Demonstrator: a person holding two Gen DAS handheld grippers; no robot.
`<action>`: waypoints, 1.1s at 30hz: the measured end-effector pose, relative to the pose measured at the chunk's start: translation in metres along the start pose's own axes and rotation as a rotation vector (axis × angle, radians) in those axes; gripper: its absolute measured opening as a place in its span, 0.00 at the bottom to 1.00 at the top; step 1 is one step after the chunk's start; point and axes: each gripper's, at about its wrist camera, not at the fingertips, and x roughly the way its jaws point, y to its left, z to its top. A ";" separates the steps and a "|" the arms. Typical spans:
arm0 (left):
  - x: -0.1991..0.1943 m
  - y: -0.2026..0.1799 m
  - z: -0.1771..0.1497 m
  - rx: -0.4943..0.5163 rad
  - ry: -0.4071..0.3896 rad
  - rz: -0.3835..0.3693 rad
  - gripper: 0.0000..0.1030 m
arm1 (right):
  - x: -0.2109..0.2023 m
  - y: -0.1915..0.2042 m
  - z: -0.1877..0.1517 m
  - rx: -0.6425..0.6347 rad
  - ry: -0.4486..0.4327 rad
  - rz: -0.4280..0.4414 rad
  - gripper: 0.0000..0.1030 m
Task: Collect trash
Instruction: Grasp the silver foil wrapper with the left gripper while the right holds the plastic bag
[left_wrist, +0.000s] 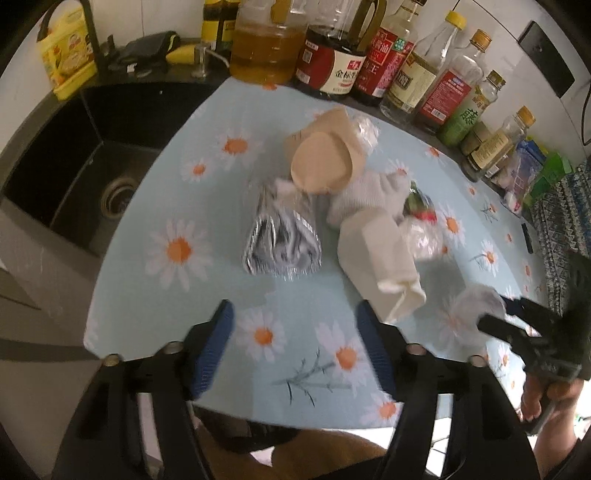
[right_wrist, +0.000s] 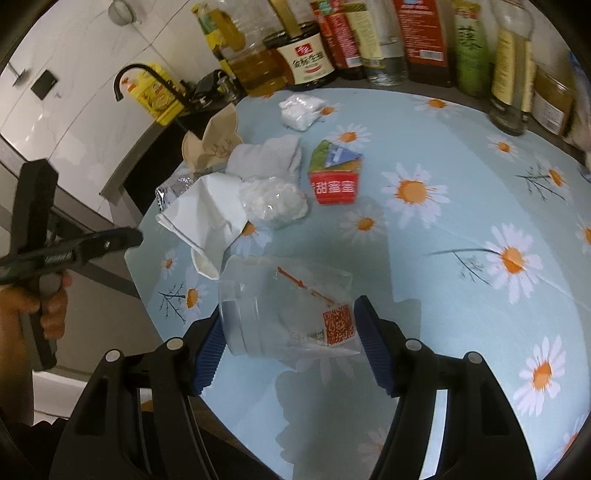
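Trash lies on a daisy-print cloth (left_wrist: 155, 295): a foil bag (left_wrist: 282, 240), a crushed brown paper cup (left_wrist: 325, 157), a white carton (left_wrist: 376, 258), crumpled tissue (left_wrist: 369, 195) and a red snack box (right_wrist: 334, 177). My left gripper (left_wrist: 295, 332) is open and empty above the cloth's near edge, short of the foil bag. My right gripper (right_wrist: 290, 328) has its jaws on both sides of a clear plastic cup (right_wrist: 284, 314) with a red QR label; the cup touches both pads. It also shows in the left wrist view (left_wrist: 476, 306).
Oil and sauce bottles (left_wrist: 332, 48) line the back of the counter. A black sink (left_wrist: 85, 162) with a tap lies left of the cloth. A white wad (right_wrist: 301, 109) and a clear plastic bag (right_wrist: 275, 201) lie among the trash.
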 end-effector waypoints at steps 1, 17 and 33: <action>0.000 0.001 0.003 0.001 -0.001 0.006 0.70 | -0.002 -0.001 -0.001 0.004 -0.006 0.000 0.64; 0.041 0.004 0.061 0.016 0.026 0.039 0.70 | -0.024 -0.006 -0.021 0.076 -0.056 0.033 0.64; 0.055 0.011 0.054 0.047 0.052 0.083 0.53 | -0.013 -0.004 -0.019 0.062 -0.036 0.055 0.64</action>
